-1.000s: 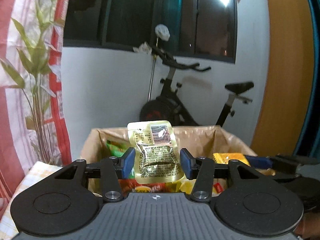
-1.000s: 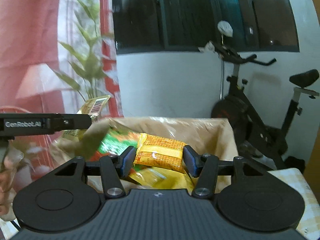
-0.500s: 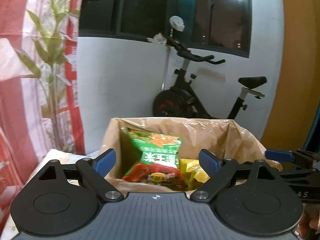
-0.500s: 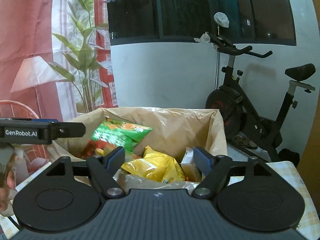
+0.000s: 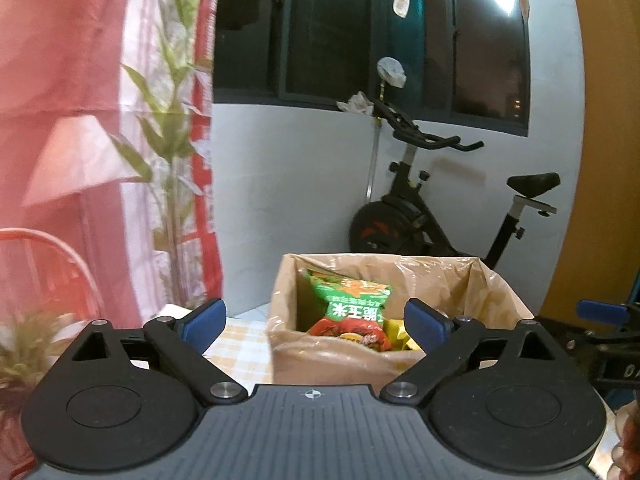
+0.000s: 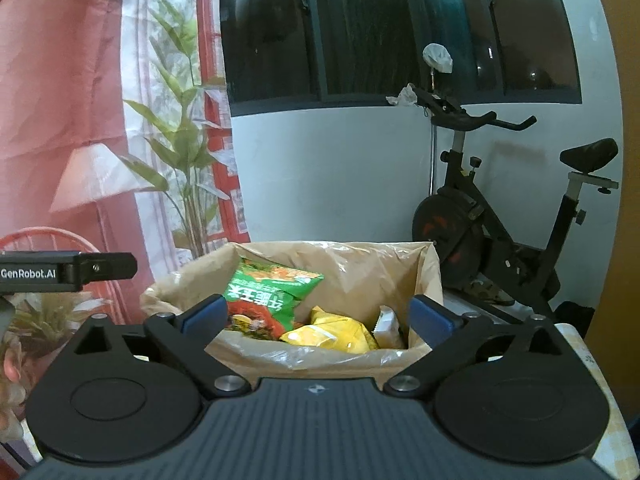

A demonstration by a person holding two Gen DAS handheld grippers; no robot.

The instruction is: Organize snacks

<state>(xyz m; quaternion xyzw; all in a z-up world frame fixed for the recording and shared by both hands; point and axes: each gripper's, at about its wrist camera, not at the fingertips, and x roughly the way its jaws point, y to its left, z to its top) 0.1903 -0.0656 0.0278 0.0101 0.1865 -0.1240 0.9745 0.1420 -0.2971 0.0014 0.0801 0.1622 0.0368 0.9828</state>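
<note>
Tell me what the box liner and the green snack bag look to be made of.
Box liner: thin translucent plastic film, brownish, going by its crinkles and shiny highlights. Green snack bag: glossy printed plastic or foil-laminate film, probably; it is creased, with a sealed edge.

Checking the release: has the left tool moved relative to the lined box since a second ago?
Yes. The left tool has backed away from the lined box, which now looks smaller and sits right of centre. Its jaws have just been opening and hold nothing.

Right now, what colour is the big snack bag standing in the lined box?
Green above, red below; clearest in the right wrist view.
</note>
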